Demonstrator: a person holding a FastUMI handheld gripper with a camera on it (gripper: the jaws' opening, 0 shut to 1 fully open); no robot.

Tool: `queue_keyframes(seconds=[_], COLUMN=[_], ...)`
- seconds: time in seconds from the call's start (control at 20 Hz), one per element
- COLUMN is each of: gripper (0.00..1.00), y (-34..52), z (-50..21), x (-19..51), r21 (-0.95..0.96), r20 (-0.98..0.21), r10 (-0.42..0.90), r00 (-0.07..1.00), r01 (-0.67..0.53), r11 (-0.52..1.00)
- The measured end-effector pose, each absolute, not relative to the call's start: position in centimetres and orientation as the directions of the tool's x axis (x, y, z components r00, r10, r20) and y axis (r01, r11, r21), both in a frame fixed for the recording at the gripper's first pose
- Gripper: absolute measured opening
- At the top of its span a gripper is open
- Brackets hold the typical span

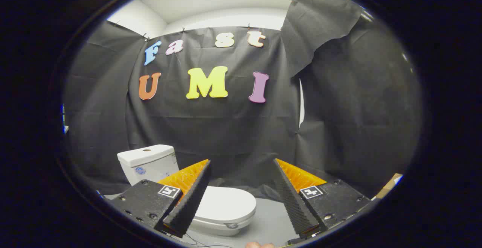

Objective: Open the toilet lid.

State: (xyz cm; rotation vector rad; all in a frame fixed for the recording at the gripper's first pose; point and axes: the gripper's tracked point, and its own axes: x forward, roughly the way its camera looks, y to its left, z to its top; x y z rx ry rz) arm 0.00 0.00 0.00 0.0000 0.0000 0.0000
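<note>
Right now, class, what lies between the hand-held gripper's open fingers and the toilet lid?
Nothing. In the gripper view, the hand-held gripper is open and apart from the closed toilet lid, which lies between and beyond its fingers, with bare grey floor alongside.

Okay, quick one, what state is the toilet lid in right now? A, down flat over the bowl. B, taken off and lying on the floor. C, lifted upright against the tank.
A: the toilet lid lies flat over the bowl, ahead of the open gripper, whose fingers touch nothing; the tank stands uncovered behind.
</note>
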Motion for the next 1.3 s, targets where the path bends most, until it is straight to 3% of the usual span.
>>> queue_keyframes(seconds=[0.25, 1.0, 1.3], gripper=[1.0, 1.0, 1.0], y=[-0.7, 1.1, 2.4], z=[2.2, 0.6, -8.5], x=[-0.4, 0.1, 2.1], r21=[-0.012, -0.03, 0.03], r20=[0.044, 0.004, -0.19], r10=[-0.015, 0.009, 0.05], r00=[0.999, 1.0, 0.981], r01=[0.016, -0.009, -0.045], r11=[1.0, 1.0, 0.999])
